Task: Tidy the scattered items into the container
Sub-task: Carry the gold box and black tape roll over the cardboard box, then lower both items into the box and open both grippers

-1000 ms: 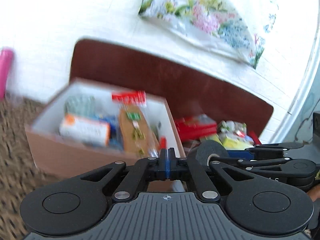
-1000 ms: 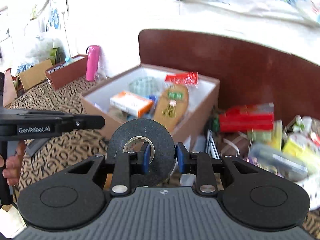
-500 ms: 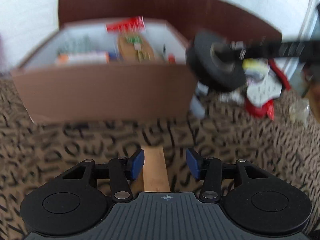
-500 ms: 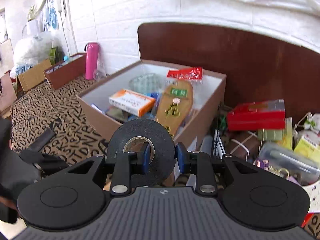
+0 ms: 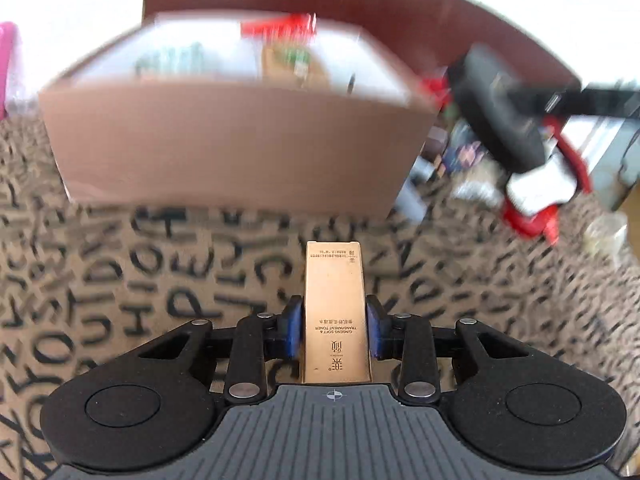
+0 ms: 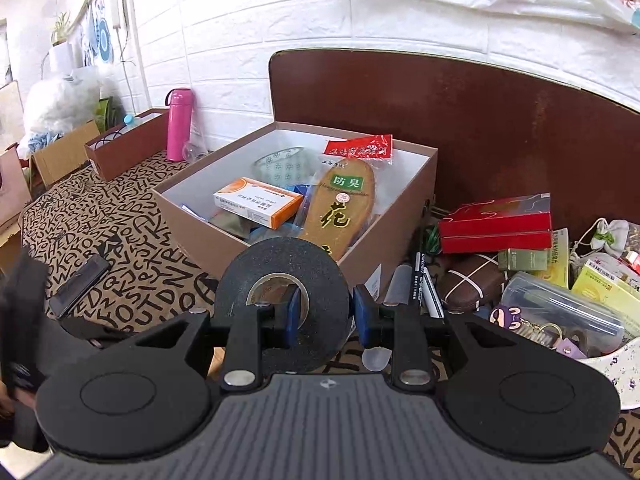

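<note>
Brown box (image 6: 384,236) partly filled; clutter pile (image 6: 532,280) right of it remains. Right gripper (image 6: 323,314) pinches black tape (image 6: 280,280) near box. Left gripper (image 5: 334,330) clamps gold carton (image 5: 335,312) over mat, short of box.

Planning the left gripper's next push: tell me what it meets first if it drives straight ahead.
Probably the near wall of the brown cardboard box. The left gripper points at it across patterned cloth, and the tall gold carton it grips would likely touch first. Depth is blurred.
</note>
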A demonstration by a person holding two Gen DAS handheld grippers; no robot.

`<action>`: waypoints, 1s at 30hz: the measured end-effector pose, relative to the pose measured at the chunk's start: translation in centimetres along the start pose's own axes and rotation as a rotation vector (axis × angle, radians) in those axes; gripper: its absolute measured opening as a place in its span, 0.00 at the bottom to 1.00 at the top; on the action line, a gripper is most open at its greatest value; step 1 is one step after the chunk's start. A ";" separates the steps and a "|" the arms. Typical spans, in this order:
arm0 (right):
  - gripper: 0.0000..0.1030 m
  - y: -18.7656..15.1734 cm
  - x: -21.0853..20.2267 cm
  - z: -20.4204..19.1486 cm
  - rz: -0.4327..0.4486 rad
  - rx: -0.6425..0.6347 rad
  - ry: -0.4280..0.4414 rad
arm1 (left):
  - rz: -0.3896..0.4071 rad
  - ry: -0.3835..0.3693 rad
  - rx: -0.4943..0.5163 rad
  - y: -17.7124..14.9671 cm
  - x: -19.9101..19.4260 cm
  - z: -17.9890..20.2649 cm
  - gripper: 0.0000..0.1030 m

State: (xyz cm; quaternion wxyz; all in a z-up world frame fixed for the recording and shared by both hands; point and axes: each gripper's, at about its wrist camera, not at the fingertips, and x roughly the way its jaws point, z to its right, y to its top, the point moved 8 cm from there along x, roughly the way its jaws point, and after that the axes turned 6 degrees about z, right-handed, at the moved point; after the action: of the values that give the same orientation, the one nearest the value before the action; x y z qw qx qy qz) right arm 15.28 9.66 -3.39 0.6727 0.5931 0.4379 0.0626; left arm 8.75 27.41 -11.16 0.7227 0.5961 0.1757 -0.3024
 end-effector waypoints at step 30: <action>0.74 10.8 17.5 6.9 0.032 0.041 -0.271 | 0.201 0.238 -0.064 22.1 10.8 -9.1 0.89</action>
State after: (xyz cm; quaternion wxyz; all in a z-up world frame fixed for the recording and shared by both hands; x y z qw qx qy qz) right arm 35.22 18.23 -3.83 0.7123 0.6167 0.3347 -0.0161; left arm 32.13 36.11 -3.21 0.7421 0.6190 0.2090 -0.1499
